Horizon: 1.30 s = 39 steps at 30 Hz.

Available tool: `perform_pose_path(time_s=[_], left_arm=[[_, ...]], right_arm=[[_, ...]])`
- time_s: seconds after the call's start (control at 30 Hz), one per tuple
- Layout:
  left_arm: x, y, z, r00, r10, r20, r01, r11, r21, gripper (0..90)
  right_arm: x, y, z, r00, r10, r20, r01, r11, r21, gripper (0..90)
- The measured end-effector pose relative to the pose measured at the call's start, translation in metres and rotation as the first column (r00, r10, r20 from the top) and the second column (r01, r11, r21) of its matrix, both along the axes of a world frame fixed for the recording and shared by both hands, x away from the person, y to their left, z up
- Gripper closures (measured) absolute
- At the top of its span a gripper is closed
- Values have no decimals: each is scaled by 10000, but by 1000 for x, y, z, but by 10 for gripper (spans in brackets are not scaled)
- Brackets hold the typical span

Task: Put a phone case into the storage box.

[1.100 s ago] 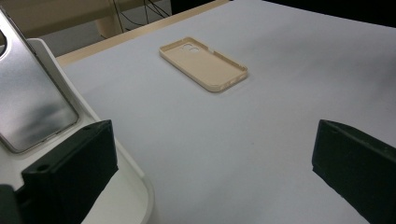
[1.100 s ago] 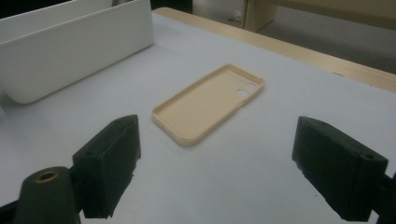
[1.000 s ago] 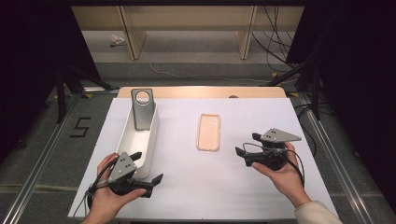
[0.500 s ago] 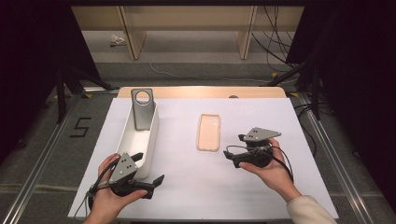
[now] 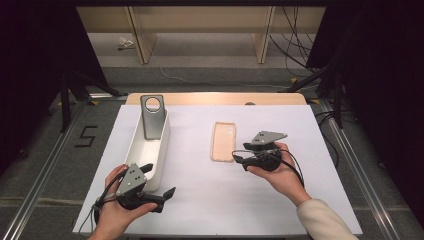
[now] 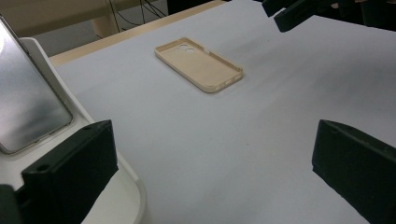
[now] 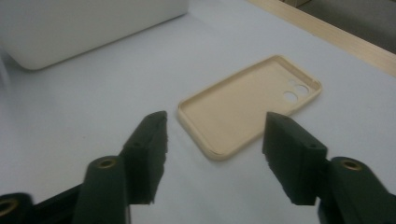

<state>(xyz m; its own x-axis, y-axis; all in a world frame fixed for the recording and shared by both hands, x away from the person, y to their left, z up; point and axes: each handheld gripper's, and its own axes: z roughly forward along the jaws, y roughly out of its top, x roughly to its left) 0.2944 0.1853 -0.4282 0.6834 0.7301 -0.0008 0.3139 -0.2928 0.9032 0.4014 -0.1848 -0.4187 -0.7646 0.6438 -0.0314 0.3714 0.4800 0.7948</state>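
A beige phone case [image 5: 223, 141] [image 6: 200, 64] [image 7: 250, 104] lies hollow side up near the middle of the white table [image 5: 200, 210]. My right gripper [image 5: 239, 159] [image 7: 212, 135] stands open just off the case's near right corner, its jaws either side of that end and not touching it. A grey phone [image 5: 152, 117] [image 6: 25, 105] leans upright in the far end of a white bin [image 5: 136, 150] [image 6: 128, 193]. My left gripper [image 5: 159, 181] [image 6: 210, 154] is open at the bin's near end, one jaw by the bin's rim, nothing between them.
A wooden strip [image 5: 215, 98] runs along the table's far edge. Metal rails [image 5: 350, 160] flank the table on both sides. A wooden frame and cables [image 5: 295, 45] stand on the floor beyond.
My right gripper has moved left across the table toward the phone case's near corner. The left gripper has stayed by the bin.
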Motion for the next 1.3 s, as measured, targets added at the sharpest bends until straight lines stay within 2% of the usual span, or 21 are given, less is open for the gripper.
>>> perform_pose_path(time_s=[0.03,0.17,0.27,0.33,0.53,0.6,0.87,1.3], left_arm=[[0,0,0,10000,-5,4,5,10000,5,0],[0,0,0,10000,11,-12,-11,10000,10,0],[0,0,-1,10000,-6,-22,6,10000,34,0],[0,0,-1,10000,-2,-34,2,10000,33,0],[0,1,-1,10000,-13,-12,13,10000,52,0],[0,0,-1,10000,-28,-23,28,10000,59,0],[0,0,0,10000,-35,11,35,10000,62,0],[0,-1,0,9999,-98,25,98,9999,74,0]], right_arm=[[2,3,0,9999,100,-20,-100,9999,-120,557],[9,13,1,9989,401,-239,-416,9969,-662,784],[15,22,-1,9978,547,-373,-587,9911,-1193,867],[19,26,-3,9982,454,-397,-505,9888,-1408,893],[32,35,-10,9952,72,-975,-244,9840,-1763,900],[36,38,-14,9922,-59,-1243,-175,9823,-1865,900],[50,51,-26,9823,-242,-1859,-154,9779,-2086,900],[60,53,-42,9726,-684,-2221,27,9590,-2835,900]])
